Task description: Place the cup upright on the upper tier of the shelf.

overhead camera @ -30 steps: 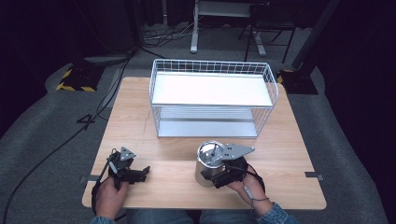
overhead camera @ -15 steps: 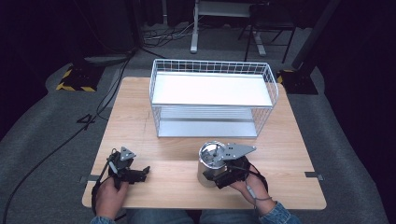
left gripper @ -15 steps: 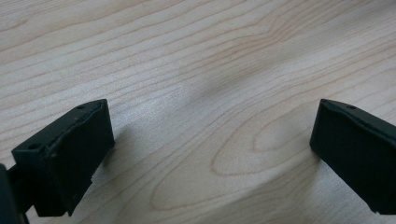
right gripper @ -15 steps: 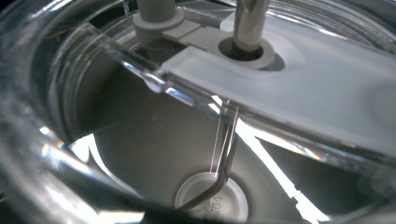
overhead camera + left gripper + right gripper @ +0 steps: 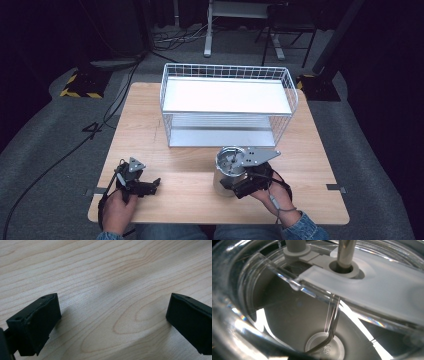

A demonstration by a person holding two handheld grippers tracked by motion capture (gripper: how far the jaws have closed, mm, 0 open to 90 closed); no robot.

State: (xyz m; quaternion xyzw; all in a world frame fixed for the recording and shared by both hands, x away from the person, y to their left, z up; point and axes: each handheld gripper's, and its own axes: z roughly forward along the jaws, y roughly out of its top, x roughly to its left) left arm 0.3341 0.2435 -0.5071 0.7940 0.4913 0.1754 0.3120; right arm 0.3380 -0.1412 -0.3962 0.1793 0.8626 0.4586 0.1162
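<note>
Behind the steel canister (image 5: 229, 172), white wire basket (image 5: 227, 102), wooden table (image 5: 150, 135)

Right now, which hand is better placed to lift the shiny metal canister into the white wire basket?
Right: its tool is at the shiny metal canister, before the white wire basket. The left tool sits open, apart.
</note>
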